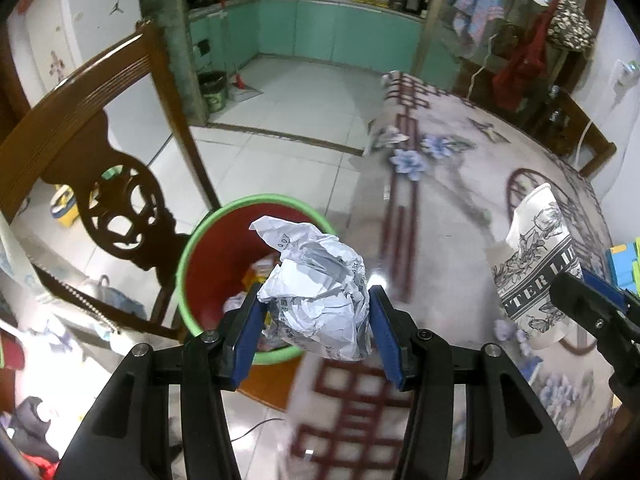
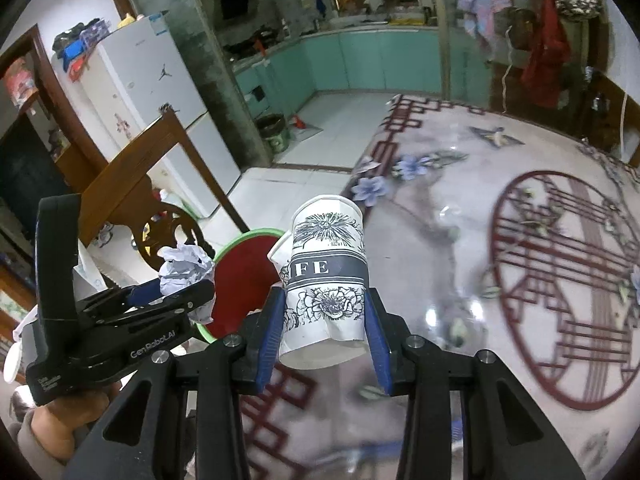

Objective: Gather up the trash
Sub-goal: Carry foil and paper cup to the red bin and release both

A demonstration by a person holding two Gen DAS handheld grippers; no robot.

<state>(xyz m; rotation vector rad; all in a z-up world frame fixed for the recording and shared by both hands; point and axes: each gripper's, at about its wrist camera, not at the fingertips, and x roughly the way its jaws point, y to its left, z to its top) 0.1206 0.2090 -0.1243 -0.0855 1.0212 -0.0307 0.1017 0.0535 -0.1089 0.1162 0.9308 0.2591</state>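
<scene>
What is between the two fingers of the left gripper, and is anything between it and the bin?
The left gripper clamps a crumpled paper ball. Nothing shows between it and the green-rimmed bin behind, in the left wrist view.

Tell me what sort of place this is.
Most likely a home dining area opening onto a kitchen: teal kitchen cabinets, a white fridge, a carved wooden chair and a table under a patterned tablecloth.
</scene>
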